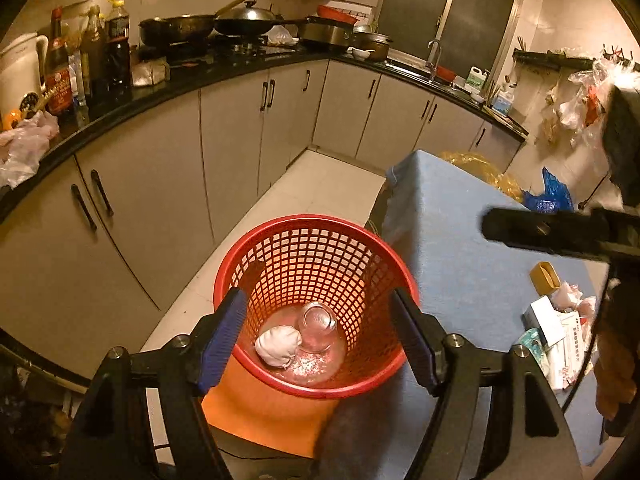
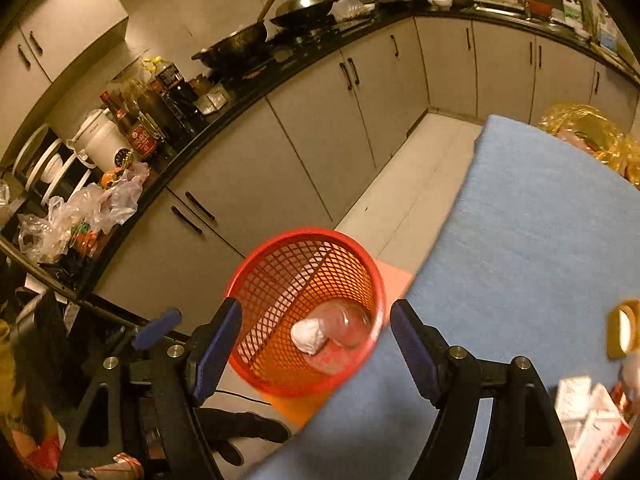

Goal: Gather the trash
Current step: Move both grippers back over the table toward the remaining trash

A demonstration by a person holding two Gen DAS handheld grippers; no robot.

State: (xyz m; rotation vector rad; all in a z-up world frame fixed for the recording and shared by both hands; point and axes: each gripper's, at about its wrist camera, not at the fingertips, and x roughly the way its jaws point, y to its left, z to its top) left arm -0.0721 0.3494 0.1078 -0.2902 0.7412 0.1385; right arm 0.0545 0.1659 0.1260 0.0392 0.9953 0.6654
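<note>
A red mesh basket [image 1: 316, 221] stands on the floor beside a table with a blue cover [image 1: 460, 240]. In it lie a white crumpled wad [image 1: 278, 346] and a clear plastic container [image 1: 318, 324]. My left gripper [image 1: 318, 294] hangs open above the basket, with nothing between its blue pads. The right wrist view shows the same basket [image 2: 304, 234], wad [image 2: 309, 336] and container [image 2: 348, 322]. My right gripper [image 2: 317, 305] is open and empty over the basket and the table's edge. Small boxes and wrappers [image 1: 556, 328] and a yellow tape roll [image 1: 544, 278] lie on the table at the right.
An orange mat [image 1: 260, 412] lies under the basket. Grey cabinets [image 1: 160, 200] under a black counter [image 1: 224, 68] with bottles, woks and plastic bags curve round the left and back. A strip of pale floor [image 1: 320, 184] runs between the cabinets and the table. Yellow bags [image 2: 592, 136] sit beyond the table.
</note>
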